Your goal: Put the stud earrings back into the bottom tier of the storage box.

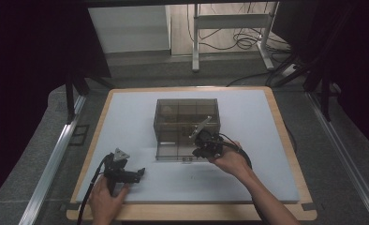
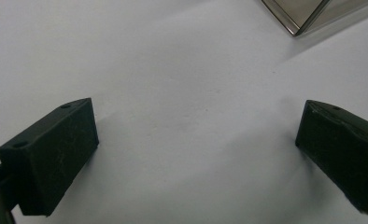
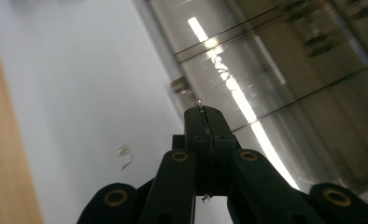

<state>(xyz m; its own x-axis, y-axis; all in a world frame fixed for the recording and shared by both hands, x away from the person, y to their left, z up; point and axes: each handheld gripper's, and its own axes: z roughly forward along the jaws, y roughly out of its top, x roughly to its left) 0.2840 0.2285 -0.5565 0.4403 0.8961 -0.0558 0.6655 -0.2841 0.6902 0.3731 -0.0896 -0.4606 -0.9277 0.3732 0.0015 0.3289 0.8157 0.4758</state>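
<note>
The right claw (image 3: 205, 109), pressed together on a tiny pin (image 3: 200, 101), hangs at the box (image 1: 187, 129) front mid-surface (image 1: 126, 117); the left claw (image 2: 196, 154) rests spread; a jolt against the rim could flick the pin away.

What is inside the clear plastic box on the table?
The box is split by dividers into compartments; a small brownish item sits in the back-left one. The right gripper hides part of its front.
</note>
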